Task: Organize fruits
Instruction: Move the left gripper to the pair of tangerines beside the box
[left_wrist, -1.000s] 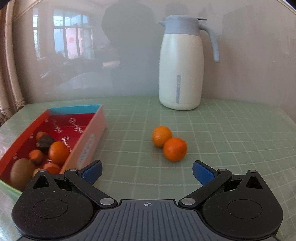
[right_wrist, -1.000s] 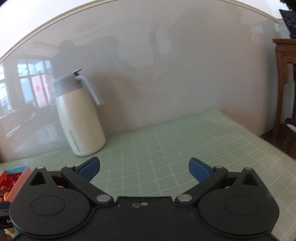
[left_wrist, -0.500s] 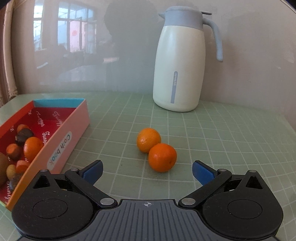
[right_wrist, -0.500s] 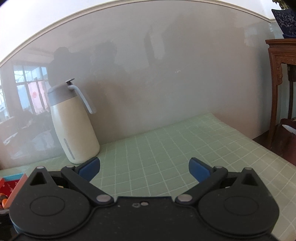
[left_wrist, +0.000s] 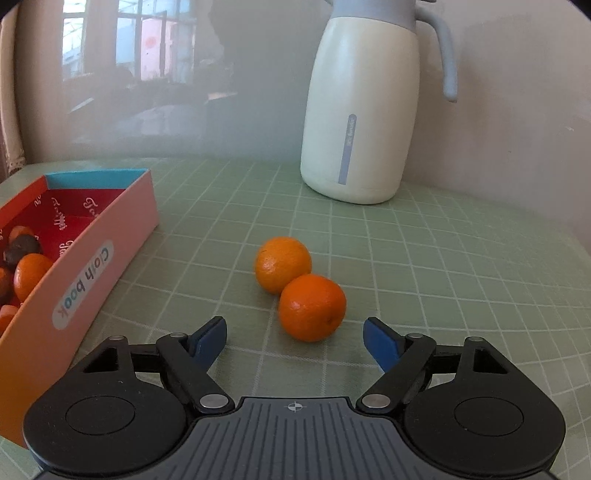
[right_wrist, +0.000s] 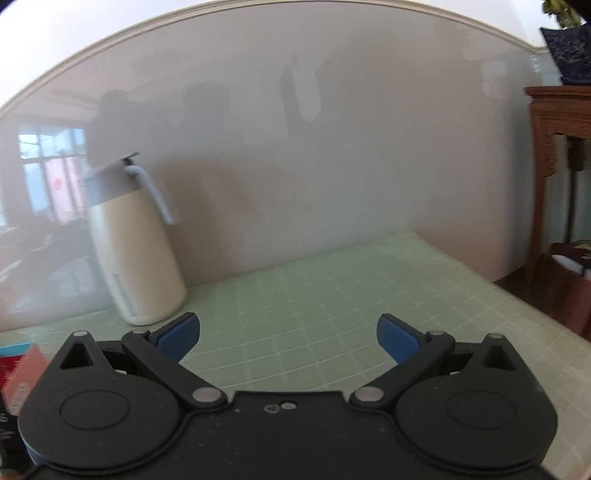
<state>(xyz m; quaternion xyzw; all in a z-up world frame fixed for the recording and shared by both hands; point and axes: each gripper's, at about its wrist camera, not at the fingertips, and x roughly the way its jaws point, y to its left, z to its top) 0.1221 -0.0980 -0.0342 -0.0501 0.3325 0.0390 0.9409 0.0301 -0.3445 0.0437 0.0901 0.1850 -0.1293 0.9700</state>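
While its jaws narrow around nothing yet, the left gripper (left_wrist: 294, 341) points down at two oranges on the green checked surface (left_wrist: 461, 280), the near orange (left_wrist: 312, 307) lying just ahead of the blue fingertips (left_wrist: 380, 345) and slightly right of centre, untouched by either pad. Behind it and touching it sits the far orange (left_wrist: 283, 264). To the left stands the open red-lined box (left_wrist: 110, 240), its pink wall marked "Cloth book", with several fruits already inside at the frame's edge; a cream jug (left_wrist: 360, 110) with a grey lid and handle stands at the back against a glossy wall. Because the two oranges touch, a closing pad could likely nudge the near one into its neighbour and send both rolling, and jaws that narrow before the fruit is fully between them may pinch only its front curve and squirt it away. From the right wrist view, the right gripper (right_wrist: 289, 336) hangs over a bare stretch of the same surface with jaws spread wide and nothing between them, the jug (right_wrist: 136, 266) off to its left and a corner of the box (right_wrist: 22, 369) just visible at the lower left; a wooden stand (right_wrist: 554, 155) rises at the far right.
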